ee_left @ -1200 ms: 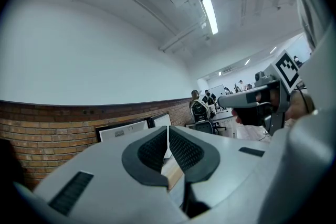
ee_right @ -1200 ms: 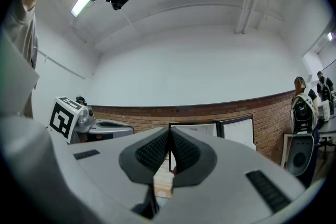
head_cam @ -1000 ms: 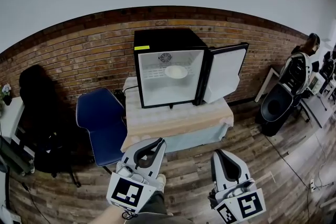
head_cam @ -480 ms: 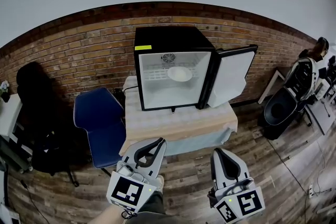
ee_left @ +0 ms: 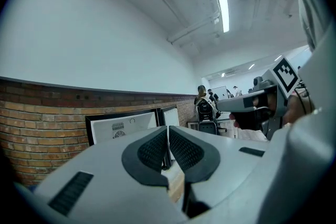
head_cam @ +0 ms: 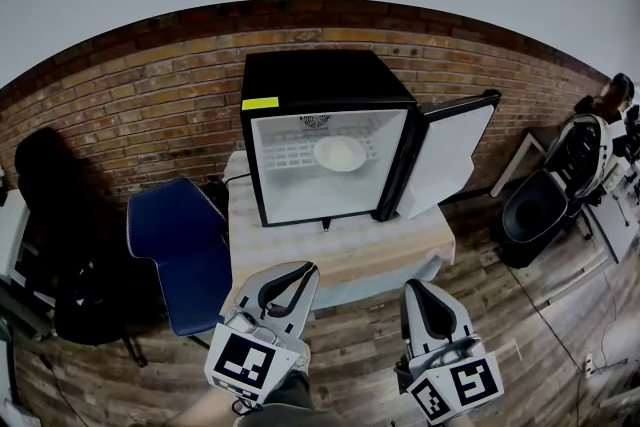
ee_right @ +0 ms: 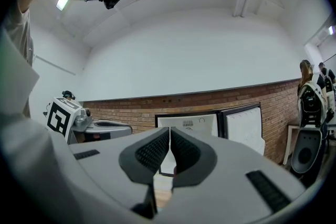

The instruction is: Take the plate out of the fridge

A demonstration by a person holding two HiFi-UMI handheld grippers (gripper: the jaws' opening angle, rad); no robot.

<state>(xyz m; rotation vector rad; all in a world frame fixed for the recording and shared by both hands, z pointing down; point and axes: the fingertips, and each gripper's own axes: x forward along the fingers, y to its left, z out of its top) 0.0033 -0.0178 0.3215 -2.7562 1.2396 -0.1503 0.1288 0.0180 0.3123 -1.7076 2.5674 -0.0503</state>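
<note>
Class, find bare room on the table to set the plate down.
The strip of table in front of the fridge, along the near edge, is bare. Behind it the fridge fills the top; its open door crowds the right end.

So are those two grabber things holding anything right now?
Nothing is held. The left gripper and right gripper are both shut and empty; the plate sits inside the fridge.

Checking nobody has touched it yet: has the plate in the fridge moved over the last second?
No. The plate lies on the same spot of the fridge shelf, below the rear vent; only the camera shifted.
</note>
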